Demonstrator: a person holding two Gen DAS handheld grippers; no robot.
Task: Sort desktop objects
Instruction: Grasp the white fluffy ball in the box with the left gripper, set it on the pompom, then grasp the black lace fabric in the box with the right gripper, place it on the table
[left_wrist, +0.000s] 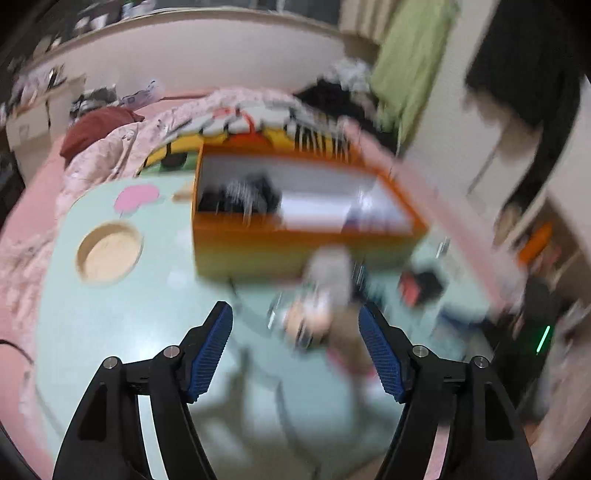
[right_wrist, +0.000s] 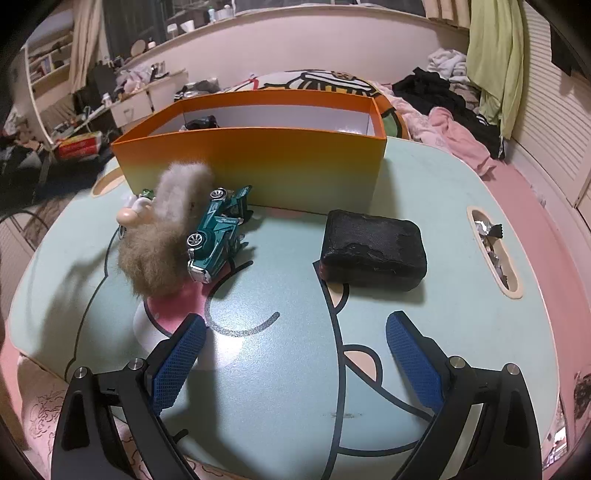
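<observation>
An orange box (right_wrist: 251, 166) stands at the back of the pale green table (right_wrist: 280, 369), with a dark object (right_wrist: 201, 123) inside. In front of it lie a furry grey-brown toy (right_wrist: 162, 240), a teal toy car (right_wrist: 214, 236) leaning on it, and a black pouch (right_wrist: 373, 249). My right gripper (right_wrist: 295, 328) hovers open over bare table, nearer than these. The left wrist view is blurred: the orange box (left_wrist: 295, 251) holds something dark (left_wrist: 240, 195), and the furry toy (left_wrist: 328, 295) lies just beyond my open left gripper (left_wrist: 295, 314), whose jaws are empty.
The table has a round cup recess (left_wrist: 109, 253) at the left and an oval slot (right_wrist: 493, 251) with foil scraps at the right. Pink bedding (right_wrist: 454, 140) and clothes lie behind the table. A cluttered shelf (right_wrist: 48, 74) stands far left.
</observation>
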